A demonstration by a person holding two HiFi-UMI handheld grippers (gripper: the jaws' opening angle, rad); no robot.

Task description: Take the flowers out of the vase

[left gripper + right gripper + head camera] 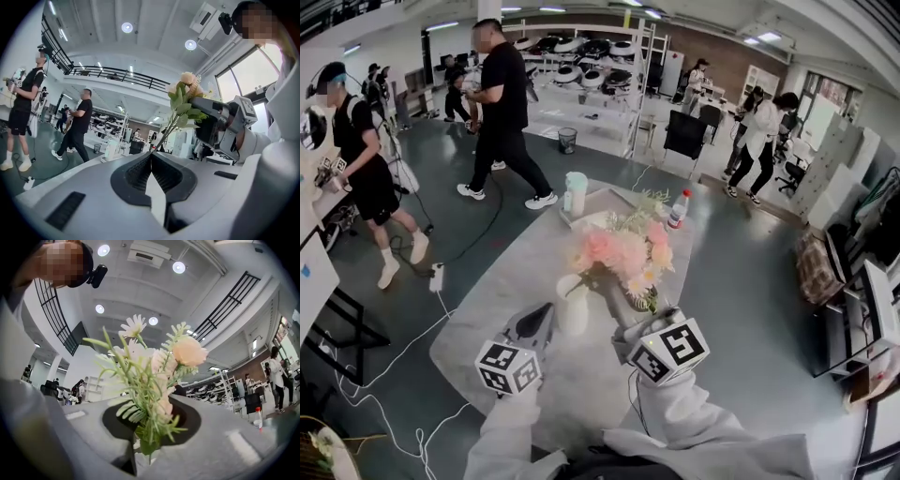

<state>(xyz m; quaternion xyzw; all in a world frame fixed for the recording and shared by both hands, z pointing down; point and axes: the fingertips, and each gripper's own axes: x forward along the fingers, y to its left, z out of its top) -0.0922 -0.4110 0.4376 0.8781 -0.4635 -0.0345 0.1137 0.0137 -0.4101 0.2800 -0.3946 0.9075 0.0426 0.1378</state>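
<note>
1. Flowers [623,251], a bunch of pink and peach blooms with green sprigs, stand above the counter [487,319], up and to the right of the white vase [572,309].
2. In the right gripper view the right gripper [150,420] has its fingers clamped on the lower stems, and the blooms and fern-like leaves rise straight up in front of the camera.
3. In the head view the right gripper [645,314] sits just under the bunch, with its marker cube toward the person.
4. Whether the stem ends are clear of the vase's mouth cannot be told from any view.
5. The vase stands upright on the grey-covered counter, just left of the stems.
6. The left gripper [546,314] lies just beside the vase on its left. Whether it touches the vase cannot be told.
7. In the left gripper view the left gripper [151,154] has its fingers closed tip to tip, and the stems rise from just behind the tips.
8. Farther back on the counter stand a white jug [576,192] and a bottle with a red cap [678,208], well apart from the vase.
9. A person in black [502,103] walks on the floor beyond the counter.
</note>
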